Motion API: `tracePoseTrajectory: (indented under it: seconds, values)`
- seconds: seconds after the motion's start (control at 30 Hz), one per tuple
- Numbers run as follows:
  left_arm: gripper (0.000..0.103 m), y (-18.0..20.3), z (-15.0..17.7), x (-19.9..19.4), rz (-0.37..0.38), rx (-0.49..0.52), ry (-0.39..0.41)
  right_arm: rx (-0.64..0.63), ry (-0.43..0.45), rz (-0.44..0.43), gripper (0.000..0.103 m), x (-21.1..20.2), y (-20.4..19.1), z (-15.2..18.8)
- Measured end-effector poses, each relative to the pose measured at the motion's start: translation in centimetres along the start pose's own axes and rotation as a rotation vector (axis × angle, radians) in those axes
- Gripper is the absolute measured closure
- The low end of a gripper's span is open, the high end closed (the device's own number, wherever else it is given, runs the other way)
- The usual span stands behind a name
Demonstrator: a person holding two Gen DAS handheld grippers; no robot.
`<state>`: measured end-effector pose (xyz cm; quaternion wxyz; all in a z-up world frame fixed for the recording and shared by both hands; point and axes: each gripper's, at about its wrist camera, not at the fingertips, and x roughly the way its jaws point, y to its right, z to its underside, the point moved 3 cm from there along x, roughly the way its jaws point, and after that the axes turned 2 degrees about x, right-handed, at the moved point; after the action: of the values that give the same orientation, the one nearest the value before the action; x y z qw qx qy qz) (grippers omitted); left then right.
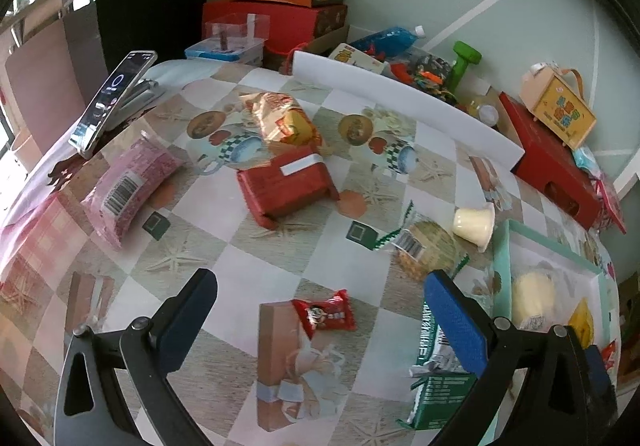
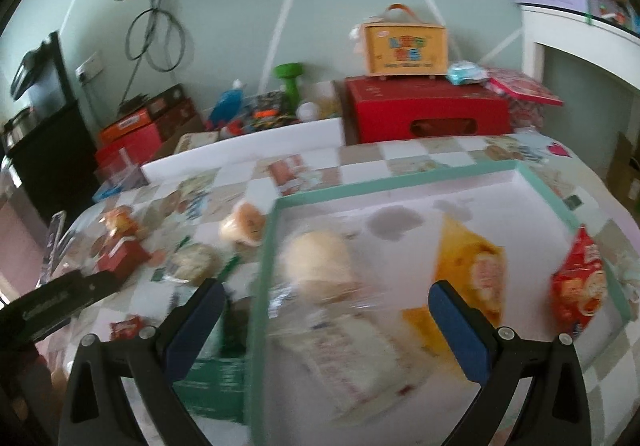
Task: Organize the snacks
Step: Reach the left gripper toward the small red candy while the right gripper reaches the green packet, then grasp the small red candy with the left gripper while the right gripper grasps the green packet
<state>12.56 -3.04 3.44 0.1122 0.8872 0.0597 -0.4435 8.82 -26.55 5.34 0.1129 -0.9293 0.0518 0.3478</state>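
My left gripper hangs open over the patterned table, with a small red candy packet lying between its fingers and below them. Farther off lie a red box, an orange snack bag, a pink packet, a round biscuit pack, a pudding cup and a green packet. My right gripper is open above the mint-rimmed white tray, which holds a clear-wrapped bun, a yellow bag and a red bag.
A phone leans on a stand at the table's far left. A white board edges the back of the table. Behind it sit red boxes, a yellow toy case, a green dumbbell and clutter. The right wrist view is motion-blurred.
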Motion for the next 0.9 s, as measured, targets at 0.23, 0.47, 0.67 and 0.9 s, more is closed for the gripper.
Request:
tracePoseTrajectory:
  seconds: [0.23, 0.47, 0.67, 0.9]
  values:
    - [0.000, -2.1, -0.2, 0.0, -0.017, -0.021, -0.011, -0.090, -0.034, -0.086, 0.000, 0.3, -4.6, 1.0]
    - [0.000, -3.5, -0.2, 0.1, -0.002, -0.041, 0.001, -0.187, -0.108, -0.053, 0.000, 1.6, -7.1, 2.8]
    - [0.000, -3.8, -0.2, 0.7, 0.021, -0.021, -0.032, -0.118, -0.142, -0.119, 0.000, 1.8, -7.3, 3.0]
    - [0.000, -3.2, 0.8, 3.0, 0.045, 0.022, -0.150, -0.165, -0.111, -0.109, 0.005, 1.9, -8.6, 3.1]
